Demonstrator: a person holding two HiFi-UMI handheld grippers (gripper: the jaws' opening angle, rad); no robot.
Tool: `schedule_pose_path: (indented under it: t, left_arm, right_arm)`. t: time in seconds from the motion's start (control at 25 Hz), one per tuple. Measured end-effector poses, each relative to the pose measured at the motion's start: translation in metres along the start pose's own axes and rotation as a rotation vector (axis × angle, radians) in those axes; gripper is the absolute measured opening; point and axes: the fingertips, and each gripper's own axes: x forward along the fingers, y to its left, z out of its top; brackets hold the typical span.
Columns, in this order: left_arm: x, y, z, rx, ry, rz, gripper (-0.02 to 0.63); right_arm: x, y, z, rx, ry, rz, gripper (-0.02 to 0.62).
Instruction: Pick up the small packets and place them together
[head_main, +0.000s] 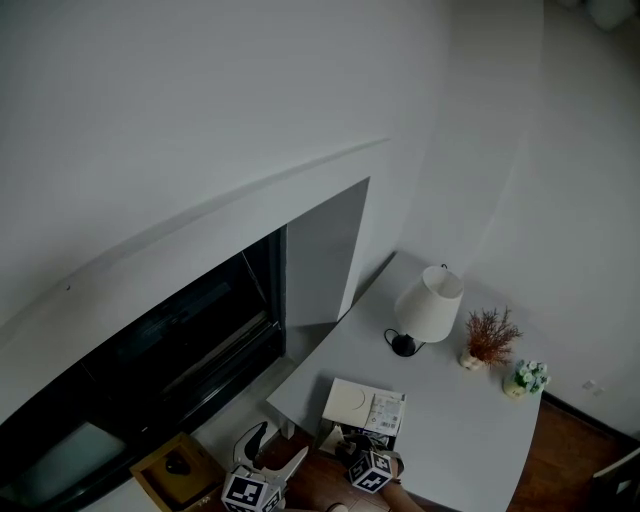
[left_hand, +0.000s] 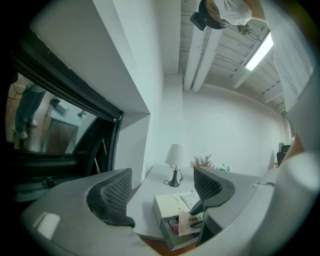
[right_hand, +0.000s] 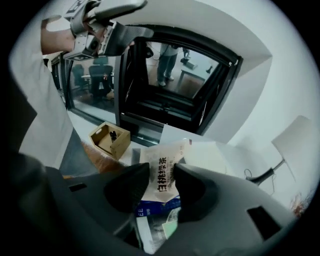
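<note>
My right gripper (right_hand: 162, 179) is shut on a small cream packet (right_hand: 162, 167) with black print, its top sticking up past the pads. The same packet (left_hand: 188, 223) shows in the left gripper view, lifted just above the open drawer (left_hand: 172, 239) of a white box (head_main: 362, 404). More packets (right_hand: 156, 220) lie in that drawer under my right gripper (head_main: 352, 448). My left gripper (left_hand: 162, 192) is open and holds nothing. In the head view the left gripper (head_main: 275, 450) hangs off the table's near edge, left of the box.
On the pale table (head_main: 470, 430) stand a white-shaded lamp (head_main: 430, 305), a dried plant (head_main: 488, 338) and a small flower pot (head_main: 528, 378). A wooden box (head_main: 178, 468) sits on the low ledge at the left, below a dark window (head_main: 170, 340).
</note>
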Motion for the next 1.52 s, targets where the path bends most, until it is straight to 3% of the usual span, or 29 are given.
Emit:
schedule_pose_path:
  t: [0.16,0.36,0.6,0.64,0.8,0.96,1.12,1.2,1.36,1.44,1.48,1.52]
  left_arm:
    - [0.002,0.000,0.004,0.008,-0.013,-0.009,0.377]
    - [0.001,-0.004,0.002,0.005,-0.007,-0.022,0.377]
    - [-0.003,-0.010,0.004,0.011,-0.008,-0.037,0.374]
    - [-0.004,-0.010,0.004,0.012,-0.007,-0.035,0.374]
    - [-0.008,-0.006,0.000,0.017,0.007,-0.032,0.374]
    - [-0.012,-0.004,-0.001,0.016,0.010,-0.024,0.374]
    - [-0.011,-0.006,-0.004,0.007,0.018,-0.029,0.374]
    - [-0.008,-0.009,-0.004,0.003,0.022,-0.040,0.374]
    - [0.002,-0.018,-0.004,-0.001,0.026,-0.077,0.374]
    - [0.009,-0.026,-0.003,0.000,0.028,-0.106,0.374]
    - [0.013,-0.030,-0.003,0.002,0.028,-0.120,0.374]
    - [0.016,-0.033,-0.002,0.004,0.029,-0.134,0.374]
  right_arm:
    - [-0.008,-0.043,0.003,0.021,-0.020,-0.049,0.163]
    - [0.016,-0.090,0.009,0.020,0.029,0.005,0.164]
    - [0.049,-0.098,0.004,-0.023,0.106,0.076,0.166]
    - [0.053,-0.098,0.002,-0.038,0.117,0.074,0.202]
    - [0.063,-0.112,0.002,-0.083,0.145,-0.037,0.219]
    - [0.059,-0.113,0.008,-0.108,0.135,-0.063,0.221]
    - [0.019,-0.122,0.039,-0.060,-0.009,-0.180,0.221]
    - [-0.014,-0.128,0.057,0.115,-0.168,-0.223,0.221]
    - [-0.102,-0.132,0.079,0.554,-0.633,-0.202,0.221]
    - [-0.148,-0.129,0.085,0.608,-0.805,-0.241,0.221]
    - [-0.165,-0.126,0.086,0.603,-0.842,-0.274,0.223]
    - [-0.178,-0.122,0.086,0.596,-0.855,-0.303,0.285]
